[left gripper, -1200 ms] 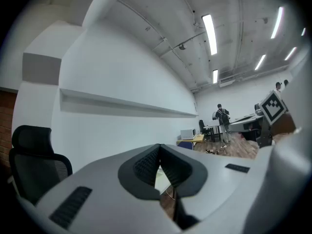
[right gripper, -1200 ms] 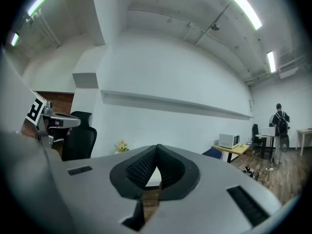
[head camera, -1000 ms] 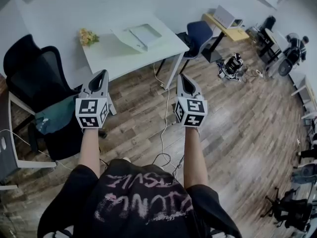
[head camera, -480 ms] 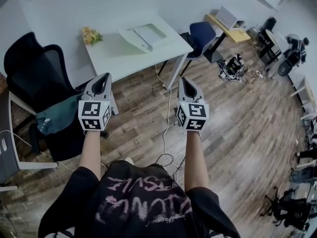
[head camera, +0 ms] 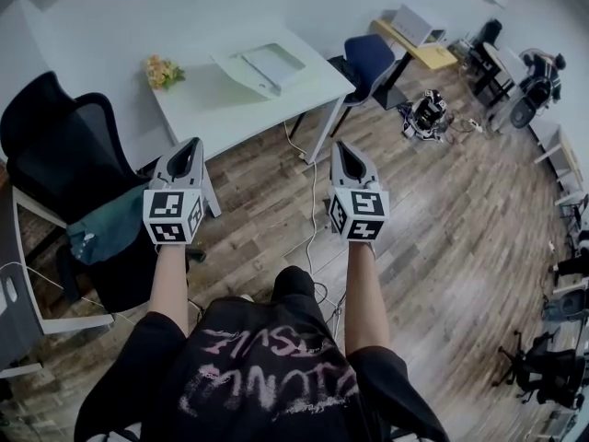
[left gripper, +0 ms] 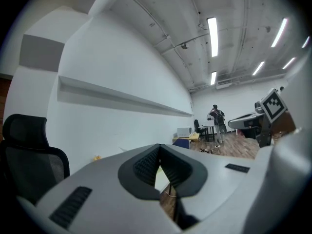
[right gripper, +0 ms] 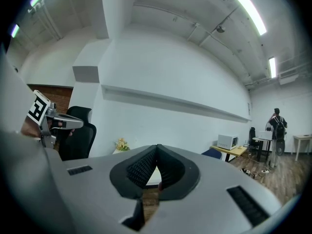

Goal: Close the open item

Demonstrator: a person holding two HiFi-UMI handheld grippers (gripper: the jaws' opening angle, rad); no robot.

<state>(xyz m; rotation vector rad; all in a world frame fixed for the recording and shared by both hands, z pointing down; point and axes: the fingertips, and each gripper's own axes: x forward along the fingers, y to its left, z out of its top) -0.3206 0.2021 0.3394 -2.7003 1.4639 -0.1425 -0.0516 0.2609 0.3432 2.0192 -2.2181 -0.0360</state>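
Note:
A pale laptop point(head camera: 267, 66) lies open on the white table point(head camera: 221, 109), a good way ahead of both grippers. In the head view my left gripper point(head camera: 190, 145) and right gripper point(head camera: 341, 146) are held side by side over the wooden floor, short of the table and touching nothing. Both are shut with nothing between the jaws. The left gripper view shows that gripper point(left gripper: 159, 148) with its ribbed pads meeting at the tip. The right gripper point(right gripper: 156, 148) looks the same in its own view. A strip of the table shows through each gap.
A black office chair point(head camera: 57, 145) with a teal cloth point(head camera: 112, 221) stands at the left. Yellow flowers point(head camera: 163, 69) sit on the table's left end. A blue chair point(head camera: 370, 59), floor cables point(head camera: 307, 221), a small machine point(head camera: 425, 116) and a far desk point(head camera: 416, 42) lie to the right.
The person has stepped forward: a dark knee now shows between the arms and the room has shifted slightly. Both grippers keep their pose and stay shut.

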